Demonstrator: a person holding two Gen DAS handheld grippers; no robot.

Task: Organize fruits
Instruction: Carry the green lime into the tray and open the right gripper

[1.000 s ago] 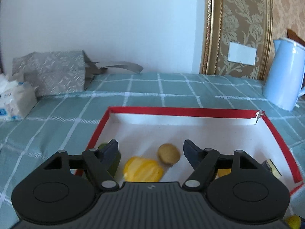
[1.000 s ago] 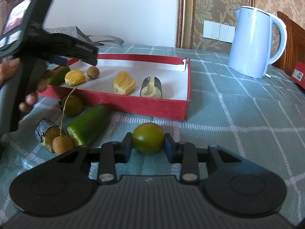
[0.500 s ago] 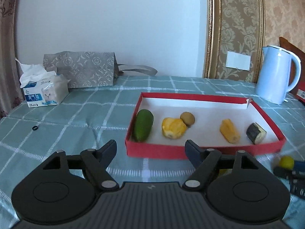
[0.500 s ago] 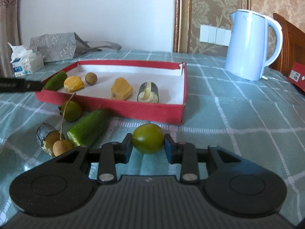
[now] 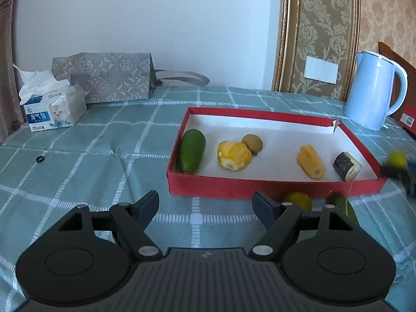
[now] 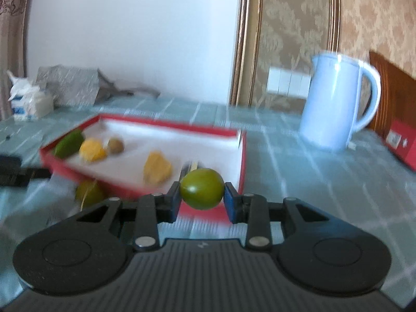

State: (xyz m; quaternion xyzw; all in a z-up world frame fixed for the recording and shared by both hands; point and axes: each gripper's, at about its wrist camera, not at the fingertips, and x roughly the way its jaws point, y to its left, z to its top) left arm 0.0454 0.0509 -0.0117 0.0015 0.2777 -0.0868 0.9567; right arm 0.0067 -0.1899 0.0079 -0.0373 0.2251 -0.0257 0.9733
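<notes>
A red box (image 5: 273,189) with a white floor holds a green cucumber piece (image 5: 191,150), a yellow fruit chunk (image 5: 234,155), a small brown fruit (image 5: 252,143), another yellow piece (image 5: 311,161) and a dark-skinned slice (image 5: 347,166). My left gripper (image 5: 205,208) stands open over the cloth in front of the box. My right gripper (image 6: 202,199) is shut on a round green fruit (image 6: 202,192), lifted near the box's (image 6: 243,156) right corner. That fruit (image 5: 396,159) shows blurred at the left wrist view's right edge. A green-yellow fruit (image 5: 299,200) and a cucumber end (image 5: 340,204) lie in front of the box.
A light blue kettle (image 5: 373,93) stands at the back right, with a red packet (image 6: 401,140) beside it. A tissue pack (image 5: 52,106) and a grey patterned bag (image 5: 104,78) sit at the back left. A small black ring (image 5: 39,158) lies on the checked cloth.
My left gripper drew back out of the box, then held still. My right gripper lifted the green fruit off the cloth toward the box's right end.
</notes>
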